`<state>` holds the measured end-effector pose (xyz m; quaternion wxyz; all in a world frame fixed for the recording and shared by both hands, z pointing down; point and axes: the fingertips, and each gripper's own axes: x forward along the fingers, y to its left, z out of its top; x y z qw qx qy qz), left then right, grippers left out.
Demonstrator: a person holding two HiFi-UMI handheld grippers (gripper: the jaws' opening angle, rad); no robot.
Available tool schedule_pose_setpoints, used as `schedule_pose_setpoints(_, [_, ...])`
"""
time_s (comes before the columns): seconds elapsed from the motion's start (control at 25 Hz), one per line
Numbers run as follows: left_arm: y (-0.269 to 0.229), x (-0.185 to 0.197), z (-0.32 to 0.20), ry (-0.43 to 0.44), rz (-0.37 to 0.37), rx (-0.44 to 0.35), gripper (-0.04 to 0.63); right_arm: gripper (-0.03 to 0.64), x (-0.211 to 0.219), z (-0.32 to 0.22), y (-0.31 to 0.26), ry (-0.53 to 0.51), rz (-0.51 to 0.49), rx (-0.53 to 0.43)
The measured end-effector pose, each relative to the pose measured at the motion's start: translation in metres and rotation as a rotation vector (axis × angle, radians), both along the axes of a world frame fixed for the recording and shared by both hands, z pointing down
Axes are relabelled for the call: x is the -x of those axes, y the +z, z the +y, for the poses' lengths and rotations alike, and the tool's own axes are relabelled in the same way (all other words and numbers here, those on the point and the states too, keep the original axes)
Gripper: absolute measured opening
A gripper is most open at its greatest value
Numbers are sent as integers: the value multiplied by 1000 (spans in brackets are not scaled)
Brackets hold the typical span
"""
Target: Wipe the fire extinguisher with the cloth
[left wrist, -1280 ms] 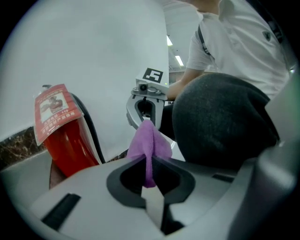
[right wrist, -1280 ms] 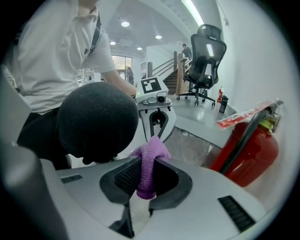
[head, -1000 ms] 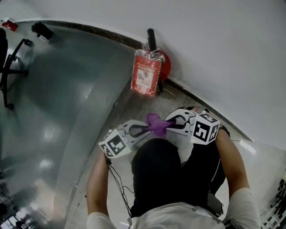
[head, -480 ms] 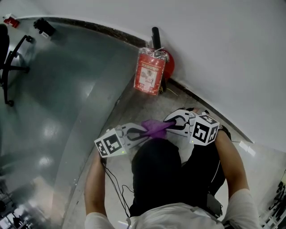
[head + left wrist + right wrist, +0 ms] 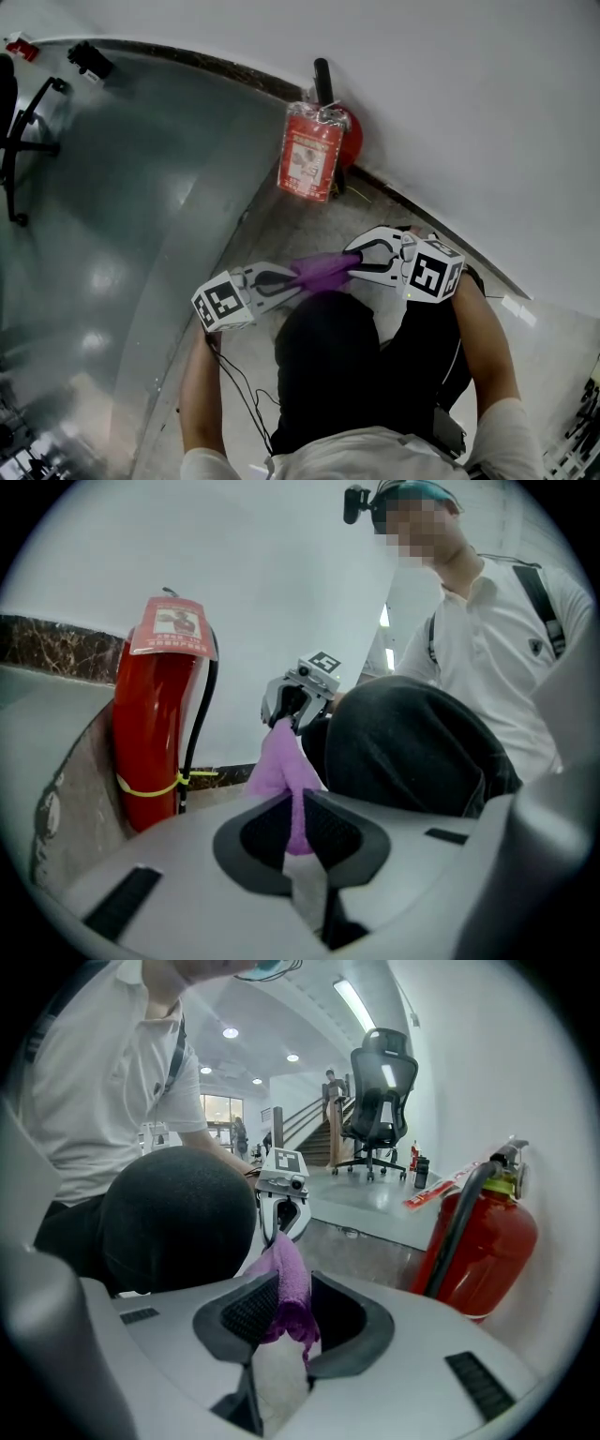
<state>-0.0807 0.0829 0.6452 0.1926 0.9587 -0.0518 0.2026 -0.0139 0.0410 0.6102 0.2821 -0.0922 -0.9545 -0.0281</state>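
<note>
Fire extinguisher (image 5: 351, 137); red tag (image 5: 309, 161), print unreadable

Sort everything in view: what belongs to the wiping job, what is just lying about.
Job: fire extinguisher, purple cloth, left tool and right tool, both clamped on it.
Lying about: office chair, small black object on the floor.

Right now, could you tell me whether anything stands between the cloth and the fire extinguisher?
Nothing visible does: only open floor lies between the purple cloth and the fire extinguisher standing at the wall.
</note>
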Motion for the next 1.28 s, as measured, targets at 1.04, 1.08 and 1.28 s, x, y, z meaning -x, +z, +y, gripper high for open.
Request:
schedule_pose_setpoints(1.04, [86,32,-125,-978,-182,53,28,14,-43,-133,-19,882,-272,37])
schedule_pose_setpoints(1.08, [92,33,-129,-1007,-190,72,28,14,-42,-134,-19,885,-274,37])
schedule_pose_setpoints(1.28, [112,30,-144,-1072,-166,172,28,14,-36,-131,-11,888,-257,36])
